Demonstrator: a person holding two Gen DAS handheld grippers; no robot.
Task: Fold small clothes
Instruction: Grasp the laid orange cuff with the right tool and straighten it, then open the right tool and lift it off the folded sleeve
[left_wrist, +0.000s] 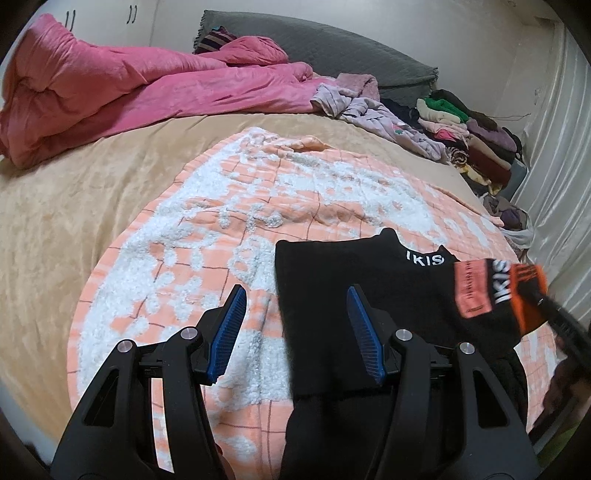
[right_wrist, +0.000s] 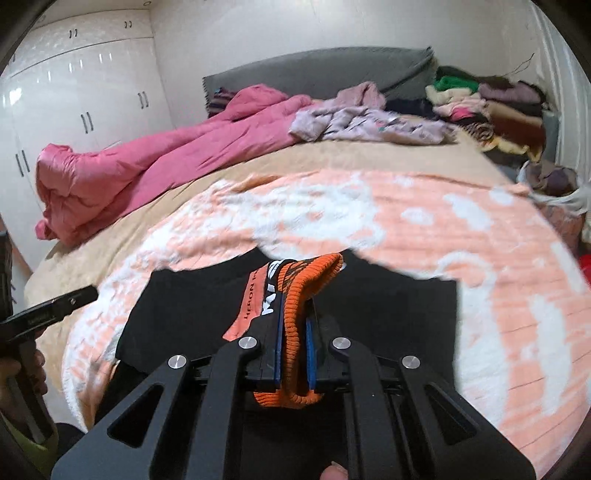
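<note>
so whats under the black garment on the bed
The black garment lies on a peach and white blanket, which is spread over a tan bedcover. The blanket's pattern directly beneath the garment is covered.

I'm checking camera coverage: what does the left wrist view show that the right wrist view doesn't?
Only the left wrist view shows the left tool open above the black knit garment. Only the right wrist view shows the right tool clamped on the garment's orange ribbed cuff, and the glossy white wardrobe. Both show the orange-and-white fleecy blanket and crumpled pink duvet.
</note>
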